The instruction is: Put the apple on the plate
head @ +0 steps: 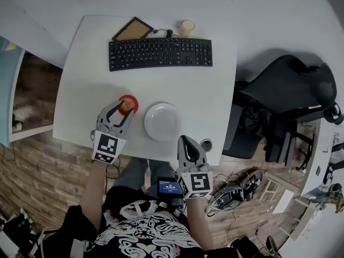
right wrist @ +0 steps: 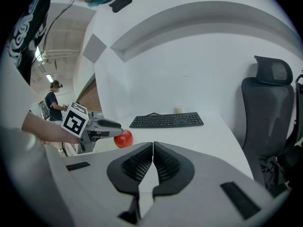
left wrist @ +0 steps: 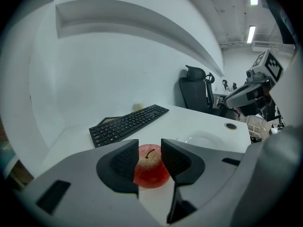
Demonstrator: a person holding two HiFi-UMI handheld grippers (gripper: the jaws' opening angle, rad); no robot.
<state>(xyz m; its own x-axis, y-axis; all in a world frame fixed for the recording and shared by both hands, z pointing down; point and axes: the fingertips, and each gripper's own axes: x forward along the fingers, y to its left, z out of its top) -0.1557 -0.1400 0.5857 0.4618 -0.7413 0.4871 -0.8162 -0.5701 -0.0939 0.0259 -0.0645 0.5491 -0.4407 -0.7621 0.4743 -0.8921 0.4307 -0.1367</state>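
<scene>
The round red apple [left wrist: 151,175], at the round white plate's [head: 162,121] ten o'clock, sits half hidden between the spread left tongs [left wrist: 150,151], while the right tongs [right wrist: 153,161] are pressed together.

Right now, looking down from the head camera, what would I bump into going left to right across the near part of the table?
apple → plate → round hole in the tabletop → black office chair
</scene>
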